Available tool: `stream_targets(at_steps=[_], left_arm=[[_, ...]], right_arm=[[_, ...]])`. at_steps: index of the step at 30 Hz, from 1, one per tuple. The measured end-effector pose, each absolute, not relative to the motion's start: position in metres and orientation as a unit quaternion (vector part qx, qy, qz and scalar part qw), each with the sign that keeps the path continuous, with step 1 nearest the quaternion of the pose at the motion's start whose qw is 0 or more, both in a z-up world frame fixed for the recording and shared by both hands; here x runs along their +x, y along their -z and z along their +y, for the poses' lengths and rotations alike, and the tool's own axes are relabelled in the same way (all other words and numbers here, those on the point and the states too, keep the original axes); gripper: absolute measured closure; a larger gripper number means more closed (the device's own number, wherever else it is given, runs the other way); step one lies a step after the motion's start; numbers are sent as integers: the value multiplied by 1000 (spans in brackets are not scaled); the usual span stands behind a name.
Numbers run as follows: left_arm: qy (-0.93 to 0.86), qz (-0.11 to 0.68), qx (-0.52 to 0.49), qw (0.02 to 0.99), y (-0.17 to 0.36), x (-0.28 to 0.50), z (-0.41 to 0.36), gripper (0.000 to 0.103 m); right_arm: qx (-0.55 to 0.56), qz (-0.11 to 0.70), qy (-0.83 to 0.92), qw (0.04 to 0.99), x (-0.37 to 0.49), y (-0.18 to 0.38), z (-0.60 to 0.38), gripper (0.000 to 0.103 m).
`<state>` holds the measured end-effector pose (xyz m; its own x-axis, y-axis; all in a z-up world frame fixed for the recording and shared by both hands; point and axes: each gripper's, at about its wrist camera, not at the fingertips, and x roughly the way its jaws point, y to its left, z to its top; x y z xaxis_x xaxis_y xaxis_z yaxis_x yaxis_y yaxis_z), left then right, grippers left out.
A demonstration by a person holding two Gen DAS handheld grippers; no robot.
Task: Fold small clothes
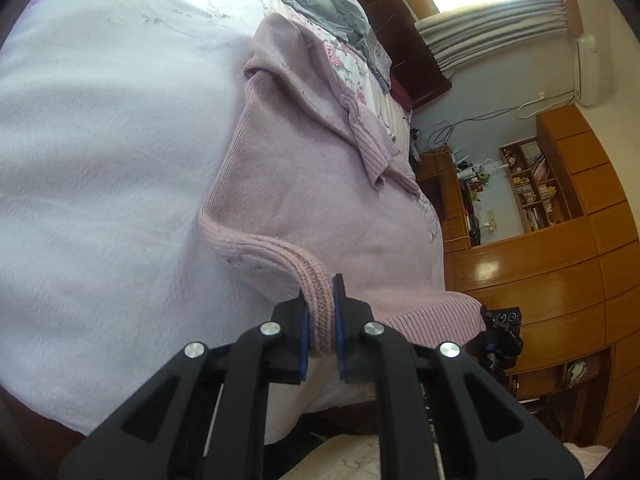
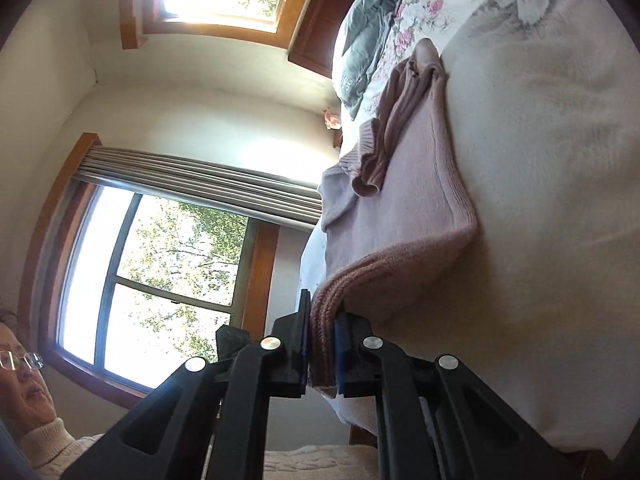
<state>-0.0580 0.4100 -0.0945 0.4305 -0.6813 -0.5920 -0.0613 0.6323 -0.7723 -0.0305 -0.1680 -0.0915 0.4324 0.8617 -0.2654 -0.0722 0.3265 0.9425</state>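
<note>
Okay, I've got two claws on one garment. My left claw [image 1: 320,320] is clamped on the ribbed hem of the pink sweater [image 1: 312,184], the knit band squeezed tight between the two blue-padded fingers [image 1: 340,316]. My right claw [image 2: 322,332] pinches the same ribbed hem at another spot, its fingers [image 2: 304,328] closed on the thick knit fold. So that's one sweater, gripped at two points along its bottom edge.

The sweater lies flat on the bed's pale blanket [image 1: 100,160], body spread out, with one sleeve [image 1: 368,148] folded across the chest; I can only count that one sleeve clearly. Beyond it I see a floral bedspread [image 2: 404,28] and one grey garment [image 1: 316,0] heaped near the dark wooden headboard [image 2: 320,24].

From the right wrist view, I count two windows [image 2: 160,264], the lower one with a gathered grey blind [image 2: 200,176] above it. From the left wrist view, one wooden cabinet [image 1: 560,264] with open shelves stands past the bed. A person in a cream sweater [image 2: 52,444] sits at the frame's lower left.
</note>
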Motion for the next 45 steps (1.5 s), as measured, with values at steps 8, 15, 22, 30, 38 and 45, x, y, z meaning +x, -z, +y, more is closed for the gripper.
stream_targets(at_steps=[8, 15, 22, 30, 38, 45], left_arm=[[160, 474, -404, 766, 116, 19, 435, 95], [136, 507, -388, 758, 148, 74, 429, 94], [152, 504, -448, 722, 159, 90, 447, 80], [140, 474, -356, 794, 116, 91, 450, 60], [136, 523, -156, 827, 127, 126, 388, 48], [131, 522, -73, 840, 128, 134, 366, 86]], right_arm=[[481, 429, -314, 698, 60, 102, -173, 93], [495, 469, -270, 679, 109, 144, -186, 94], [495, 476, -245, 684, 123, 143, -202, 58], [368, 481, -230, 761, 117, 100, -196, 52], [276, 509, -237, 780, 126, 91, -149, 51], [206, 525, -229, 794, 133, 88, -129, 50]])
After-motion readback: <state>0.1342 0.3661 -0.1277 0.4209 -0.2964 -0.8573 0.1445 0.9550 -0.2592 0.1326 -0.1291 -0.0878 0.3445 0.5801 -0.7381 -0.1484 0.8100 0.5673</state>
